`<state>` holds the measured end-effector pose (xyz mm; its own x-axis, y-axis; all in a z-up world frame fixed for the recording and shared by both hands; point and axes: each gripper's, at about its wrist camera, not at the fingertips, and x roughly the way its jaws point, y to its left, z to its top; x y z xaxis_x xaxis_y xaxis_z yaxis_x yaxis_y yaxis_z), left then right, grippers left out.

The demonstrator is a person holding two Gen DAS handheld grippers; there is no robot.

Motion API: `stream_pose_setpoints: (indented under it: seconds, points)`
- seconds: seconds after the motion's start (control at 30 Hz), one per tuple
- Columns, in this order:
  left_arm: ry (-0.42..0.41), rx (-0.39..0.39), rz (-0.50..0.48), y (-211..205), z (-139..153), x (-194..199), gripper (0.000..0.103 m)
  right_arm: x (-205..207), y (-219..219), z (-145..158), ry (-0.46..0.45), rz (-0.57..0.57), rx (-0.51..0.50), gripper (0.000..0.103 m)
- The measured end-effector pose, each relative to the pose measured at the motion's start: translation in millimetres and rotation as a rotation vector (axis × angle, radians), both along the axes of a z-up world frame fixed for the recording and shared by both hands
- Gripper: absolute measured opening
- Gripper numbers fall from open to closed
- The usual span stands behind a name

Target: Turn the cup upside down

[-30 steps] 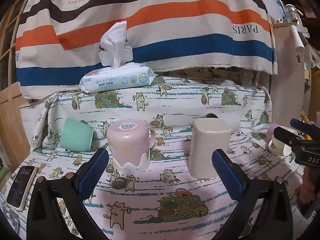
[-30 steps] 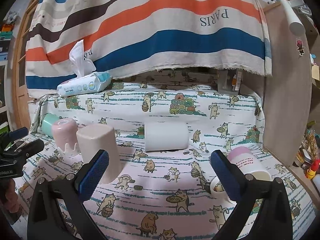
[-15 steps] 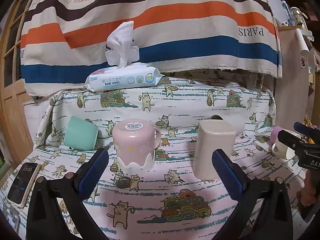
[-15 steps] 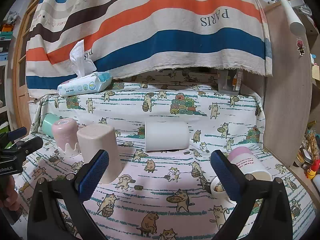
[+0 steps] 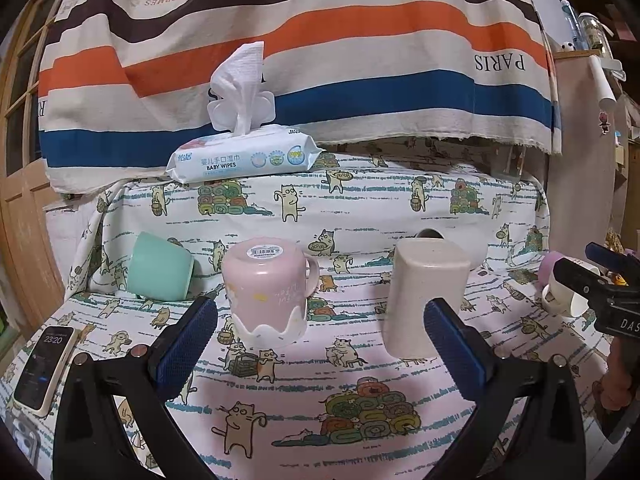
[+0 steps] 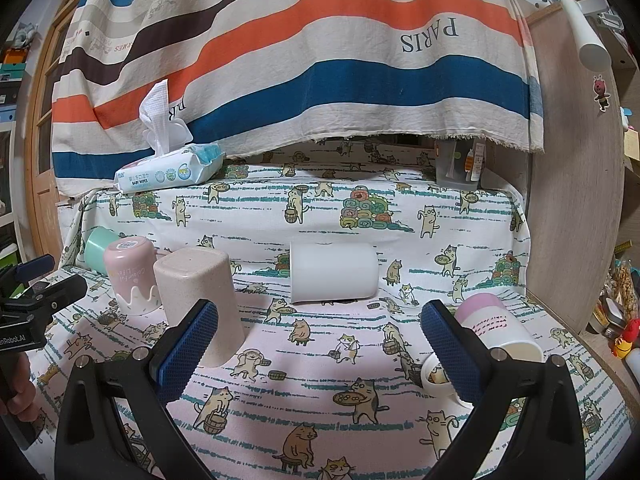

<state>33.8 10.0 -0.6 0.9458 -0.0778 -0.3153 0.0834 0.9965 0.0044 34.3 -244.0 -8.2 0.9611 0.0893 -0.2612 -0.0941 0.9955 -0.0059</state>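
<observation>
Both hand-held grippers, left (image 5: 320,342) and right (image 6: 319,342), hang spread and empty; right of the inverted beige cup (image 6: 200,304), the white cup (image 6: 334,272) lies sideways, awaiting flipping.

Indoor light, moderate and even, warm-white cast. Both views sharp through the middle; print on the wipes pack (image 5: 244,156) reads clearly. Strong fisheye bend: the striped cloth (image 5: 304,40) curves, and straight edges bow near the frame. Black vignette fills every corner. Soft short shadows sit under the beige cup (image 5: 424,296) and pink mug (image 5: 268,292); a darker band lies under the white cup (image 6: 334,276). Phone screen (image 5: 44,364) glows without glare. Far right shelves in the right wrist view look dimmer and smeared.
</observation>
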Motion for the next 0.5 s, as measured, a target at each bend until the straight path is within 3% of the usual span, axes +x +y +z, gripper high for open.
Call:
stream_pose_setpoints:
  seconds: [0.5]
  points:
    - [0.002,0.0,0.006,1.7,-0.2,1.0,0.103,0.3,0.6,-0.1,0.001,-0.001,0.0,0.102]
